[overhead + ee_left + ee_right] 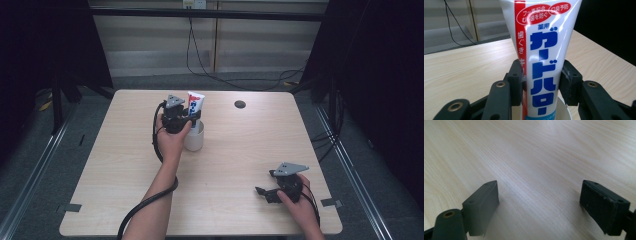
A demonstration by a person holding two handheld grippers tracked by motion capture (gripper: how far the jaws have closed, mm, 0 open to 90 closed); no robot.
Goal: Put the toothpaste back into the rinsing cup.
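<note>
**Toothpaste tube held over the cup**

The left gripper [189,120] squeezes a white toothpaste tube [541,57] from both sides. The tube stands straight up with its bottom end inside a white cup [195,141], near the middle of the table [240,150], a bit to the far left. The right gripper [539,205] rests near the right front corner, its jaws wide with nothing between them.

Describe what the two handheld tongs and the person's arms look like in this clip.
Both tongs, left and right, are black, each topped by a grey three-cornered plate. A thick black cable trails from the left one. The jaws carry flat dark pads. The forearms show no sleeves.
</note>
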